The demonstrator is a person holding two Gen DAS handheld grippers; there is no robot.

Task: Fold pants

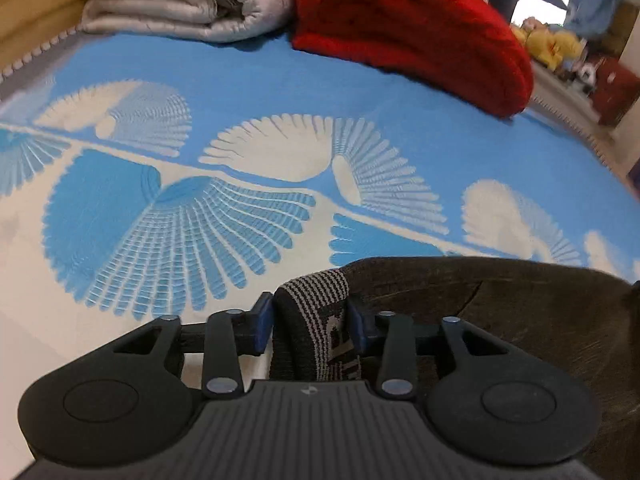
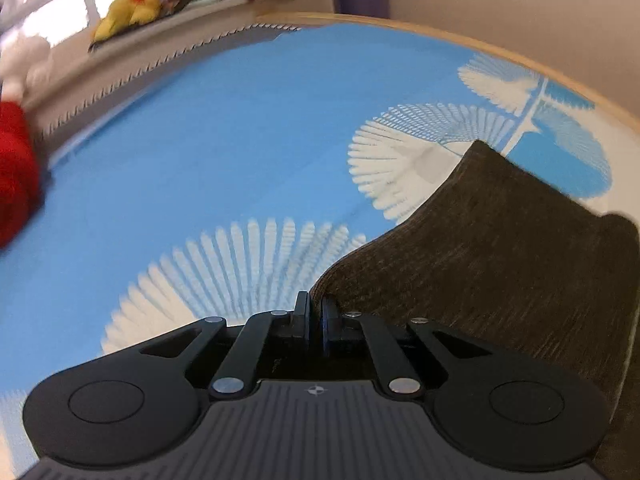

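Now both the left gripper [image 1: 310,322] and right gripper [image 2: 316,322] pinch the pants [image 2: 500,264], raised over the bedspread [image 1: 260,92].

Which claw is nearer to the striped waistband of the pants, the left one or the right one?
Left. The left claw is clamped on the striped waistband itself. The right claw pinches plain brown fabric of the pants; no waistband shows in its view.
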